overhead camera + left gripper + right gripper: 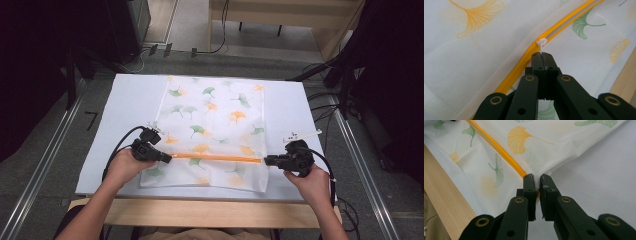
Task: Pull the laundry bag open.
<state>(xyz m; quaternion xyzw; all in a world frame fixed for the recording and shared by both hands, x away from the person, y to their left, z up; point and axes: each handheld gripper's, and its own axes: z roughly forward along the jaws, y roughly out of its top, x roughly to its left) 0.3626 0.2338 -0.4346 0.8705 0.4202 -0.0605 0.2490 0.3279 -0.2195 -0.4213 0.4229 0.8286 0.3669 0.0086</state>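
The left gripper (541, 56) has its jaws pressed together on the white zipper pull (541, 43), low centre in the left gripper view. The right gripper (537, 180) pinches the bag's edge at the far end of the orange zipper (499, 148). In the high view the mesh laundry bag (215, 120) lies flat mid-frame on the white table (130, 95). Judging by the pull sitting at the left end, the zipper's whole run between the 2 grippers seems left to travel.

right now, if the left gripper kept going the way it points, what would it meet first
The left gripper, shut on the white zipper pull, points along the orange zipper of the white leaf-printed mesh bag; going on, it would likely reach the right gripper at the bag's far edge.
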